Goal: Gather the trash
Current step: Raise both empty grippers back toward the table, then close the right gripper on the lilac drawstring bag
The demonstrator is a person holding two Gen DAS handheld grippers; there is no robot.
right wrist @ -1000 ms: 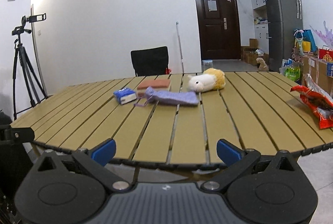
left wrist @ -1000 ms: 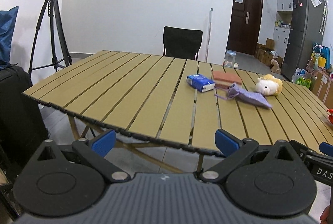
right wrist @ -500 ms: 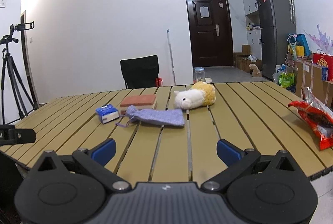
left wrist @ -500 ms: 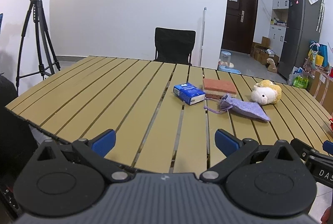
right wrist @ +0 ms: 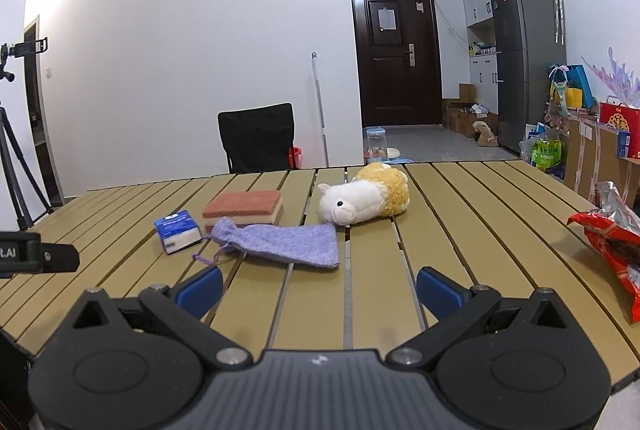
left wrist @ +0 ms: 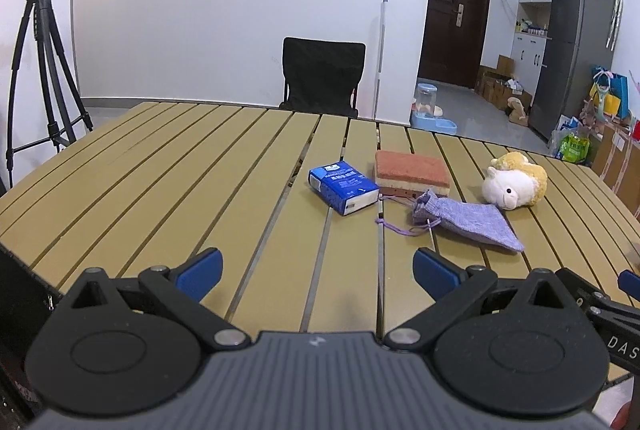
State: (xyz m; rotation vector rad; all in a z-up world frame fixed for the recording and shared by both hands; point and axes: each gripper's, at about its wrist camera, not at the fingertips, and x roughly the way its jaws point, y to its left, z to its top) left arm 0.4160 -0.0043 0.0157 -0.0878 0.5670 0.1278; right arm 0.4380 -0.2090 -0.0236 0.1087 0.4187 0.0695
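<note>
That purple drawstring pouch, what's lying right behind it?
Behind the purple drawstring pouch lies a sponge block, beside a plush sheep. The pouch hides the sponge's lower front edge; whether they touch is unclear.

Matt tan slats, wood-look, on the table (left wrist: 168,190). Glossy crinkled red foil on the snack wrapper (right wrist: 612,242), far right. Coarse woven lilac cloth for the pouch (right wrist: 280,242). Fluffy plush on the toy (right wrist: 364,200). Rough rust-coloured top over pale foam on the sponge (left wrist: 412,172). Smooth blue printed wrap on the tissue pack (left wrist: 344,186). Matt black plastic on both grippers, blue pads (right wrist: 438,288) smooth.
</note>
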